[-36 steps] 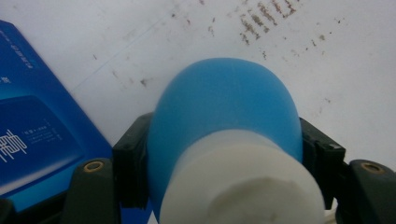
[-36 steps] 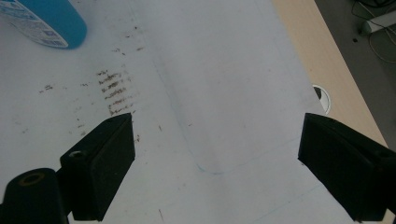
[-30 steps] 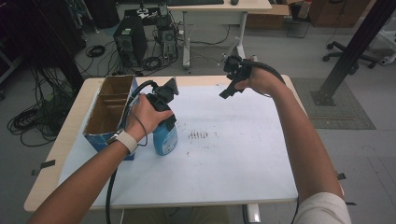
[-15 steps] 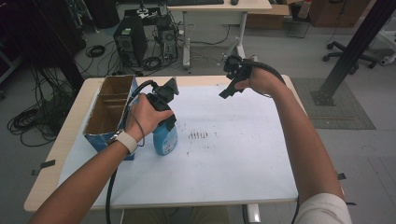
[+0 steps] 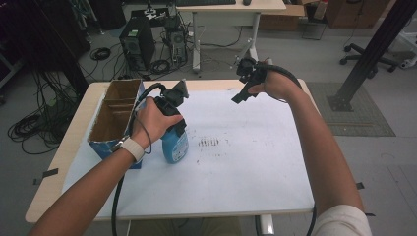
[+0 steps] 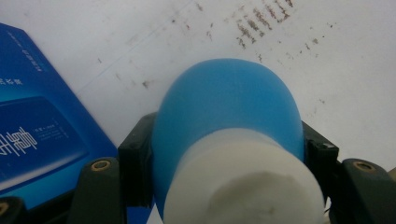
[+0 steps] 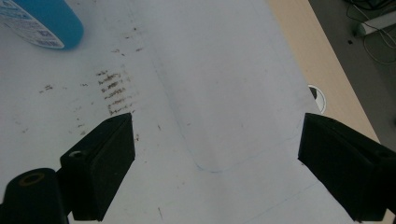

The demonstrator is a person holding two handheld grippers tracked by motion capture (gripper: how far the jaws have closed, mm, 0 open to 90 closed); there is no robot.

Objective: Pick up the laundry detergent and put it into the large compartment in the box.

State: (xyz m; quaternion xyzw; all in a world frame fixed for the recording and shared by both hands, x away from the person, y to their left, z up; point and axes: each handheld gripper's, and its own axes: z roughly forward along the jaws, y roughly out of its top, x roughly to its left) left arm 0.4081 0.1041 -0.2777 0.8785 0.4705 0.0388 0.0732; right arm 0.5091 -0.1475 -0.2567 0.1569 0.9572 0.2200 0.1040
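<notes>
Left gripper view: left gripper point(image 6: 229, 158) is pinched on the blue bottle point(image 6: 226, 107), one black pad on each flank just below the white cap point(image 6: 243, 186). Grip sits high, near the neck, so the body hangs under the pads and can swing.

High view: same bottle point(image 5: 175, 145) stands upright on the white table sheet point(image 5: 236, 172), just beside the blue cardboard box point(image 5: 114, 120), whose open top shows dividers. Left gripper point(image 5: 173, 105) comes down on it from above. Likely step, judging from the layout: carry the bottle over to a box compartment, or place it on the sheet.

To do it well:
- keep the squeeze constant; the plastic wall looks soft and rounded, so pads could slide up toward the cap
- lift straight up and clear the box rim before going sideways
- keep the bottle vertical and lower it till the base seats before letting go

Right gripper point(image 5: 246, 81) hangs over the far right part of the sheet, well apart from the bottle. Right gripper view: jaws spread wide, nothing between them, only the sheet with its brown smudges point(image 7: 114, 88) below.

Writing: the box side point(image 6: 32, 135) carries white print, probably Chinese characters, too blurred to read. The bottle label point(image 7: 28, 28) has small print, illegible. No brand readable.
</notes>
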